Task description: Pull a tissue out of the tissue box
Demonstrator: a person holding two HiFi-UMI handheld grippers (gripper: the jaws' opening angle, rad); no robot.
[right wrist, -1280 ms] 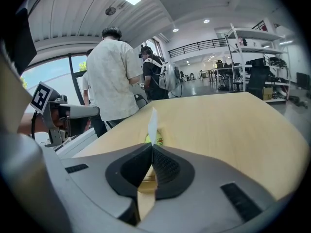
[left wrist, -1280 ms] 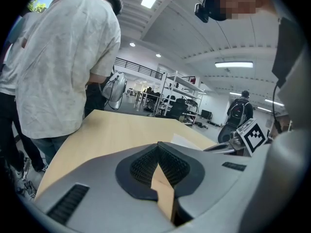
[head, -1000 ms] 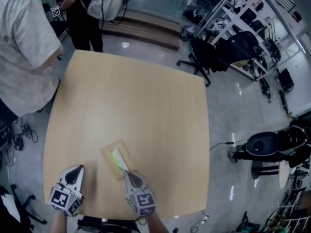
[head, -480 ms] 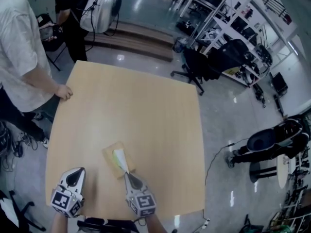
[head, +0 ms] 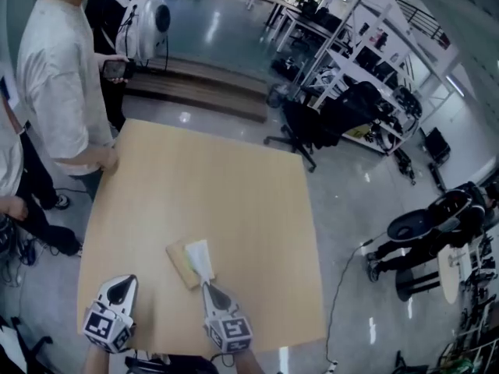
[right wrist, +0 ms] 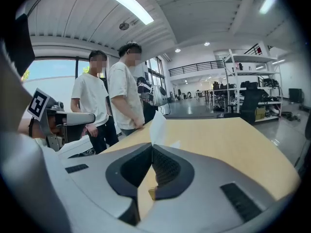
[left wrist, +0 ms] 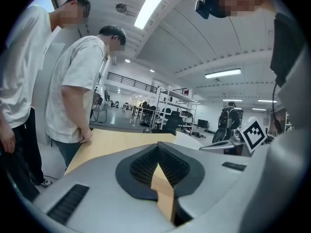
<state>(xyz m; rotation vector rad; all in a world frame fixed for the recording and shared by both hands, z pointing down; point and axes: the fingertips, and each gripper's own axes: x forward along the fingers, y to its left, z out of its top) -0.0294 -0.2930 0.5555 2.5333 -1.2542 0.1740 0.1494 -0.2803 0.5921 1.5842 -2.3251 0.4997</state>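
**At the near edge of the table: tissue pinched, box not held down**

Across the room's middle stands a pale wooden table, bare apart from one small thing near the front edge. Two people wait at its far left side, one resting a hand on the rim.

The tissue box lies flat close to the near edge. Its long side runs slantwise, and the nearer end points roughly at the right gripper. That gripper sits just behind the box, with its jaws pressed together on the lower edge of a white tissue. The sheet stands up from the slot and leans back toward the jaw tips.

The left gripper hovers well off to the left above the table edge. Its jaws are closed on nothing, and it is not touching the box.

The tissue's bottom end looks to be still in the slot, so I judge the pull half done. The way out is up and back along the box's length, toward the person. With nothing pinning it, the light box may lift with the sheet.
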